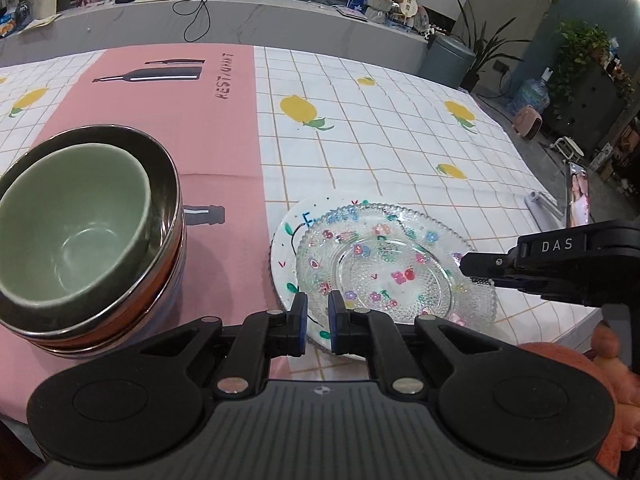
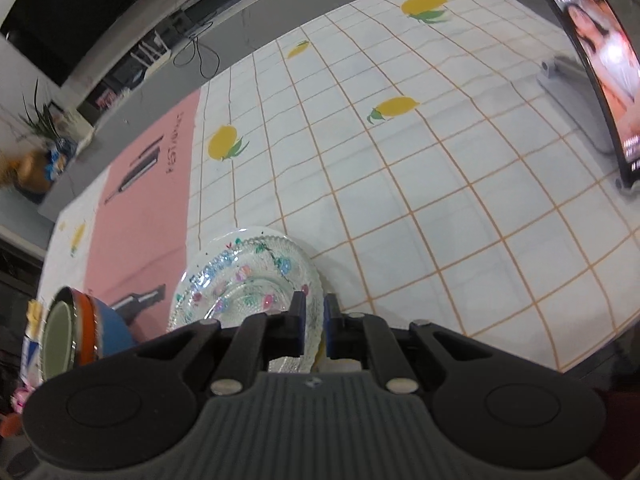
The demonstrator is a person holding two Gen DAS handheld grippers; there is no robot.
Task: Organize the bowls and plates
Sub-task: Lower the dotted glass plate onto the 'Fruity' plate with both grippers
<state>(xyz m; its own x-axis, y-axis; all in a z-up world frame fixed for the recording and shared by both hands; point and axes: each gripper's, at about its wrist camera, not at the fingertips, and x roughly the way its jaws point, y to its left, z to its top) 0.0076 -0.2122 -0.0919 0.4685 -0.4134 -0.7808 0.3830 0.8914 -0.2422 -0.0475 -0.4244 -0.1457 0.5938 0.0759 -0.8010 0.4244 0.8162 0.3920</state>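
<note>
A clear glass plate lies on a white painted plate on the tablecloth. A green bowl sits nested in a steel bowl atop a stack at the left. My left gripper hovers at the plates' near rim, jaws nearly closed on nothing. My right gripper comes in from the right and pinches the glass plate's right rim. In the right wrist view my right gripper is shut on the glass plate, with the bowl stack at the far left.
A phone on a stand stands on the table's right side, also in the left wrist view. The lemon-print cloth and pink mat cover the table. A grey counter runs behind.
</note>
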